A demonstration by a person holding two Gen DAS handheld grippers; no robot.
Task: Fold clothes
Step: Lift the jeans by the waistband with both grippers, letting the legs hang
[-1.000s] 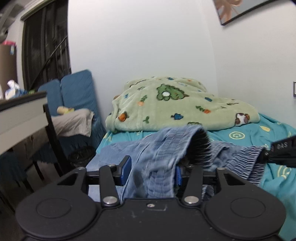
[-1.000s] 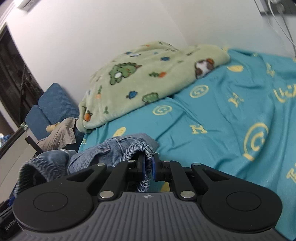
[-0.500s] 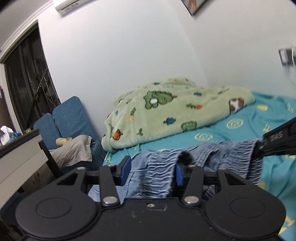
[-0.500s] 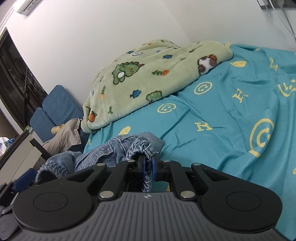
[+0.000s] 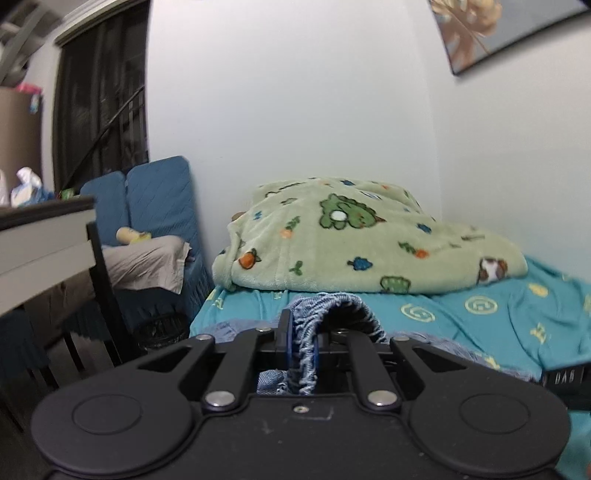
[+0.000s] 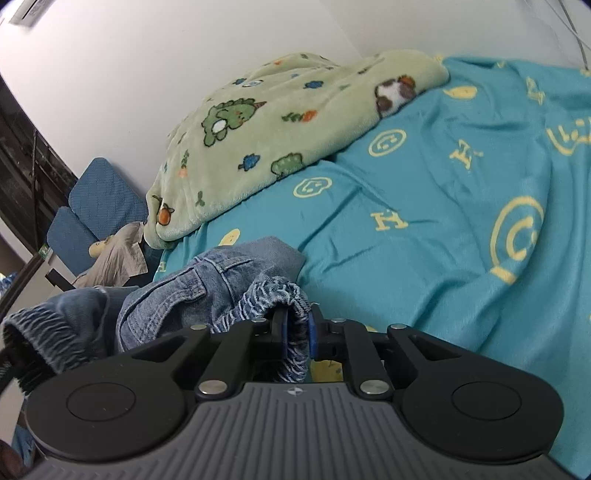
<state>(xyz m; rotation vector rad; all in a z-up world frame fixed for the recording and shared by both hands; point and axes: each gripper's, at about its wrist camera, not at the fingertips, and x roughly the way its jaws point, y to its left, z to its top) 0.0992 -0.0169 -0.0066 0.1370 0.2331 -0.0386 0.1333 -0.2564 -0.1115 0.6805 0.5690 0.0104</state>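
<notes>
Left claw [image 5: 300, 345] pinched on gathered elastic waistband of denim shorts [image 5: 334, 314]; blue pads pressed close, ruffled band bunched between them and arching up over the right finger. Right claw [image 6: 297, 334] likewise clamped on the frayed, ruffled edge of the same denim shorts [image 6: 221, 280], fabric squeezed between the two blue pads and hanging down below them. Shorts bunched low over the near end of bed, above teal sheet [image 6: 424, 206] with yellow smiley and letter prints; pocket seam visible in right view, second gathered section of band off to far left of that view. Whether lower part of shorts touches the sheet: cannot tell, hidden behind claw bodies. Green fleece blanket [image 5: 354, 243] with dinosaur and carrot pattern heaped at far end of bed against white wall, well apart from shorts. Blue cushions [image 5: 155, 199] leaning upright beside bed, grey cloth [image 5: 147, 266] draped in front of them. Edge of a surface [image 5: 40, 236] at left of left view. Corner of framed picture [image 5: 498, 29] high on wall.
</notes>
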